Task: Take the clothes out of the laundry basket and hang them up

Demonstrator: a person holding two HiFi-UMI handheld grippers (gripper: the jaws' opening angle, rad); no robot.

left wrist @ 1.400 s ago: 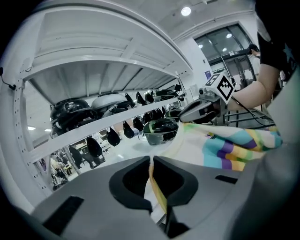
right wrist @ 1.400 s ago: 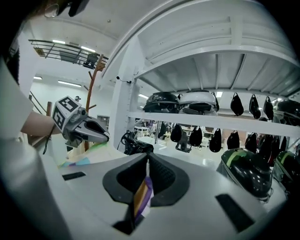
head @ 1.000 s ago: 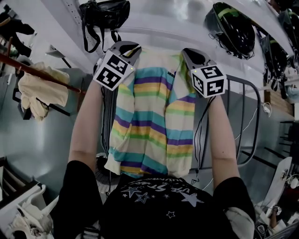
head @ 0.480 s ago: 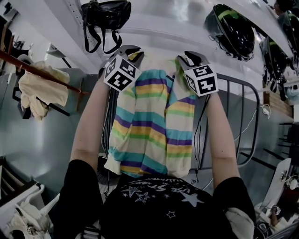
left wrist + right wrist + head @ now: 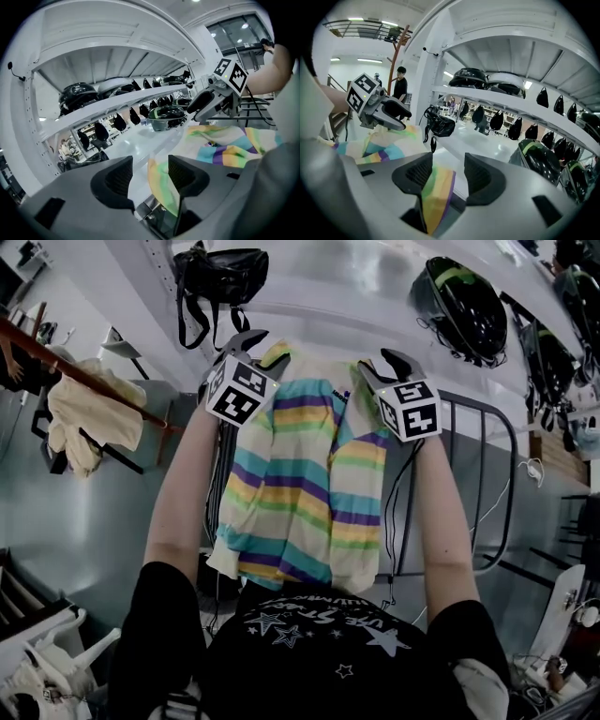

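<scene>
Shirt (image 5: 309, 484) apparently hung; left hand-held gripper (image 5: 150, 165) and right hand-held gripper (image 5: 447, 169), jaws just opened wide, loosely straddle its top edge; basket unseen.

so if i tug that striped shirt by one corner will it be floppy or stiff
Probably floppy: the striped shirt hangs in soft folds and wrinkles. Likely light, since its thin edge curls loosely. The left gripper and right gripper have just been opening their jaws, with fabric between them unpinched, so a one-sided tug may drag it askew.
</scene>
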